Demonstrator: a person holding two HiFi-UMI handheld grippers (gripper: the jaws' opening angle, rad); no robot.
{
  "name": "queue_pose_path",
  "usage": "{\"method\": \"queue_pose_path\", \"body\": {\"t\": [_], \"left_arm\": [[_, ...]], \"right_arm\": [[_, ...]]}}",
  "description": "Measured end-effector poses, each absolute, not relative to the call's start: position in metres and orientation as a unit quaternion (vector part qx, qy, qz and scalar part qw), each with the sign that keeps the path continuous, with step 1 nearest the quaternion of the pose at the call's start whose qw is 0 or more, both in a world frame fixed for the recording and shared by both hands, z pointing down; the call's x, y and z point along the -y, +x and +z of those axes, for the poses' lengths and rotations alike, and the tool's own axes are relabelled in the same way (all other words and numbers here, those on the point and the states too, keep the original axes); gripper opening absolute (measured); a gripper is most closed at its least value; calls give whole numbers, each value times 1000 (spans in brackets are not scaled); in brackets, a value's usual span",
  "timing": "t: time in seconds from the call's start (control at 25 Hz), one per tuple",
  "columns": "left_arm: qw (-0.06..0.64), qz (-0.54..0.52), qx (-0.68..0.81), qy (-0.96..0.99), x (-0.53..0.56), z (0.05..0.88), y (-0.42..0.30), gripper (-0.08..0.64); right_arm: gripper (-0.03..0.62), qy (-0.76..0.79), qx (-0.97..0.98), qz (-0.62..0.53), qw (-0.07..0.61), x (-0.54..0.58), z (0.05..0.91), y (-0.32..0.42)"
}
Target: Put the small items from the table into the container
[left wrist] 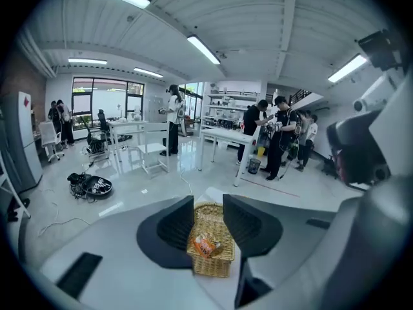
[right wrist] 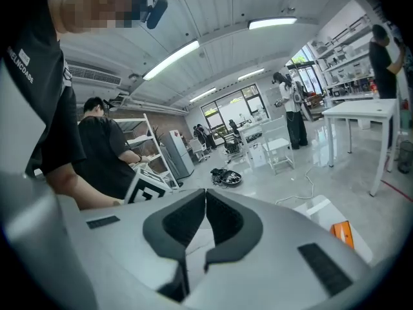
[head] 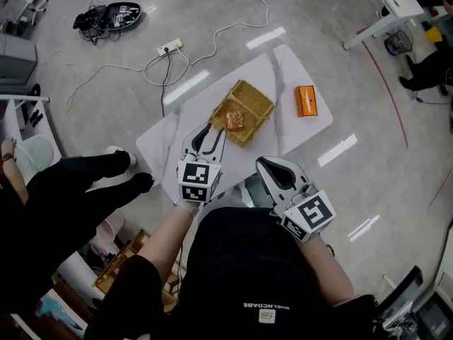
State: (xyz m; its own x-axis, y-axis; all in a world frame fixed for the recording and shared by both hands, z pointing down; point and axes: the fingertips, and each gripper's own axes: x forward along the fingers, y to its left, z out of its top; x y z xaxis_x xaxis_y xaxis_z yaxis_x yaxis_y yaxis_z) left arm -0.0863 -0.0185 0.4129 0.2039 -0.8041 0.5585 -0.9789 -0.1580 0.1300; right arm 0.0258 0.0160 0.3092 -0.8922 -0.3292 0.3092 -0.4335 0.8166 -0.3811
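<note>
1. Left hand-held gripper (left wrist: 208, 215), jaws apart and empty, points at the wicker basket (head: 253, 98) holding an orange packet (head: 231, 121).
2. Right hand-held gripper (right wrist: 203, 202): jaws together, empty.
3. Orange box (head: 305, 100) lies on the table (head: 166, 144) beside the basket; likely light and stiff, so pinch its narrow sides.

Head cam: above me, steep down on table (head: 290, 66), both tongs close below. My left tongs (head: 210, 132) cam: looks along jaws, down at basket (left wrist: 219, 219), shared with head. My right tongs (head: 263, 164) cam: flatter, across room; shares orange box (right wrist: 342, 233).
</note>
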Motion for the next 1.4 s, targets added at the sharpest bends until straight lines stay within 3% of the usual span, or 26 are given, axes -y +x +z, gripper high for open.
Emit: {"method": "queue_pose_path", "body": {"t": [0.68,0.92,1.4], "left_arm": [[177,41,672,717,-102,280,-109,114],[144,20,688,711,-134,258,-125,33],[142,-11,711,689,-163,253,-160,3]], "right_arm": [[11,68,971,209,94,-66,285,-68],[11,49,974,201,92,-88,284,-92],[11,31,980,180,78,-114,283,-109]]}}
